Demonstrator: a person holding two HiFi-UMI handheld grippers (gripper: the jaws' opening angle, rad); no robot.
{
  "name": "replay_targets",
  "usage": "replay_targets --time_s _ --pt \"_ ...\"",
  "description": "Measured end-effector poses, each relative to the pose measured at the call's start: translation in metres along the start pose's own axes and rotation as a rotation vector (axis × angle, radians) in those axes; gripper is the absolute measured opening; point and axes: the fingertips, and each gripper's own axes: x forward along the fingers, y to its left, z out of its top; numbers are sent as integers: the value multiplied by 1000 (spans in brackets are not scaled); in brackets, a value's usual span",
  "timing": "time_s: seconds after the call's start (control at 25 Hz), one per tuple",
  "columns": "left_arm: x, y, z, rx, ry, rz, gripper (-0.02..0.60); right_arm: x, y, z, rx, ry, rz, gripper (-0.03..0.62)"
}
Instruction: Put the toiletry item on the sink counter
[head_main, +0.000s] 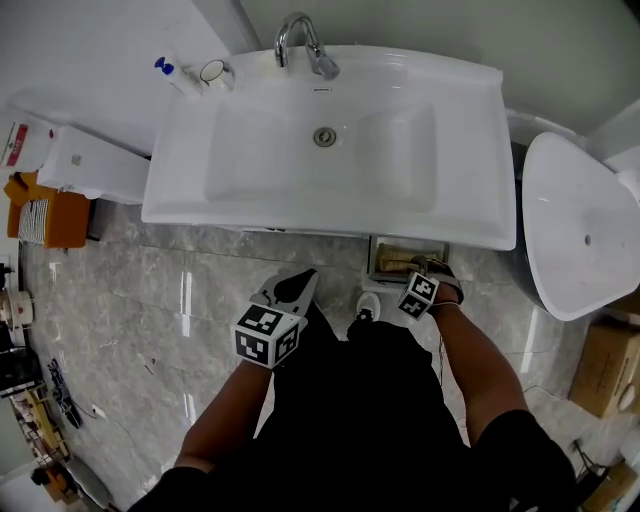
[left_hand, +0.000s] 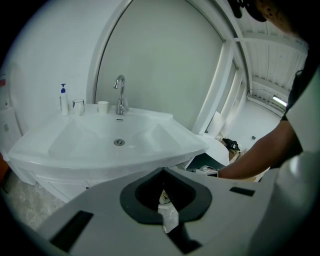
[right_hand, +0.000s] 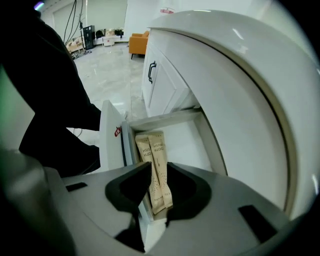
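Right gripper, jaws released over two toothbrush packets in the drawer; I should descend squarely onto one. Left gripper clenched, empty

drawer under sink counter | toothbrush packets in drawer | cup left of faucet

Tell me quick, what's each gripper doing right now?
Left gripper: closed, empty.
Right gripper: open, toothbrush packets between its jaws, not gripped.
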Motion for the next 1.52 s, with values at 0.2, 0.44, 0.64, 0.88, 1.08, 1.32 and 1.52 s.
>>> replay_targets --time_s 0.2,0.44,0.64,0.88,1.08,1.32,1.52 --pt "-13 -7 7 2 -39 23 0 -48 -9 26 185 -153 26 87" --pt "-40 -2 21 -14 -101 61 0 -152 -31 108 557 -574 155 36" --pt "-62 8 19 -10 -101 87 0 -220 -43 155 720 -799 280 3" --pt "-84 28 36 14 -141 68 0 -279 -47 195 774 -911 264 3" --pt "-109 43 45 58 -153 4 0 -314 -39 228 803 -988 190 3" --pt "-139 61 31 101 -145 -76 0 -338 -22 270 853 -1050 83 3" --pt "-158 74 16 127 -131 -144 0 -340 -1 292 953 -1028 48 3"
